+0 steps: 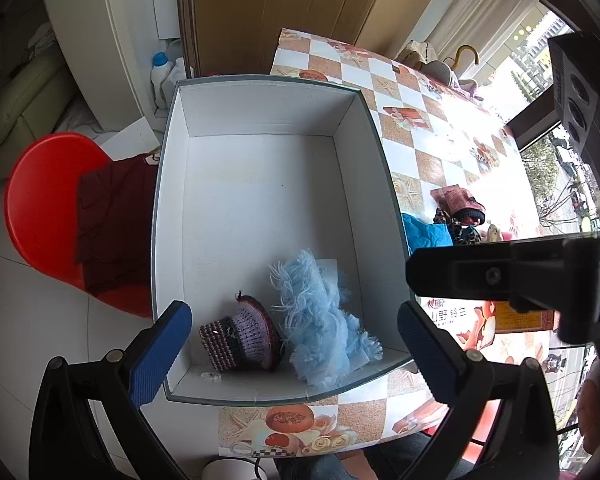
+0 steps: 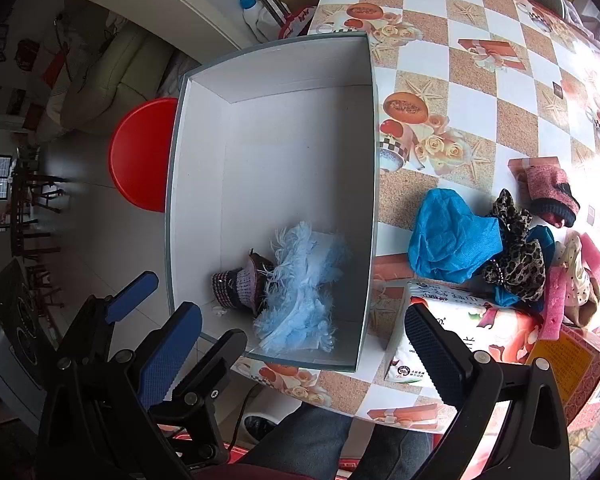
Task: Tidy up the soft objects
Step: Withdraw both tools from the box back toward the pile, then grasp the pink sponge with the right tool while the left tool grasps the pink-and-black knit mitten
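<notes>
both grippers, left gripper and right gripper, hang wide open and empty over the white cardboard box, and reaching right for the crumpled blue cloth could snag the leopard-print scrunchie.

In box on table: fluffy piece touching knitted hat, hat to left. Right of box: cloth pile, behind tissue pack.

You are looking at a table wearing a checkered cloth, carrying an open white box at its left edge; a blue cloth, a leopard-print piece, a pink knit item, pink foam and a tissue pack are lying beside it.
</notes>
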Demonstrator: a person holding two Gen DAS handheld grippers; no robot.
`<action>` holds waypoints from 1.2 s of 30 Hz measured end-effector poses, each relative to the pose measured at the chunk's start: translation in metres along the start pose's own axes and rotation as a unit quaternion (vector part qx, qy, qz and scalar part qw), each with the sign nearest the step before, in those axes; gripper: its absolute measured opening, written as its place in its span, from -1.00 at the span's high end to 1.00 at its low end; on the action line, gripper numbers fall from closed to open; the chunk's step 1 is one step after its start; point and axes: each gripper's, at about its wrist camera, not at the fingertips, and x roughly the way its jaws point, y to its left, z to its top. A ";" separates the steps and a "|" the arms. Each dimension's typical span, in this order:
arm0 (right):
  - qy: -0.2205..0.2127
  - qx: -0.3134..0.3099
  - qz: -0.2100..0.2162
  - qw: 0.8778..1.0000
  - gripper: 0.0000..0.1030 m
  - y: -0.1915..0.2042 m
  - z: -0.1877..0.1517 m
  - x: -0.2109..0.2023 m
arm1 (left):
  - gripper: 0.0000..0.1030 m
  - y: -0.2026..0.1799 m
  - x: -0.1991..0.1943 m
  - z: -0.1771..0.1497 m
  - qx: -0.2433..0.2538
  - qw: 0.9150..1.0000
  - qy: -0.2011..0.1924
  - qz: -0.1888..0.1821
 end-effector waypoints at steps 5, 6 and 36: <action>-0.016 0.044 0.020 0.999 -0.99 -0.034 -0.003 -0.029 | -1.00 -0.009 -0.005 0.009 -0.003 1.000 0.014 -0.021; -0.020 0.056 0.022 0.998 -0.99 -0.044 -0.004 -0.036 | -1.00 -0.013 -0.006 0.010 0.001 1.000 0.015 -0.021; -0.022 0.330 -0.010 0.944 -0.99 -0.366 -0.083 -0.092 | -1.00 -0.211 0.068 0.059 0.193 0.977 0.087 0.017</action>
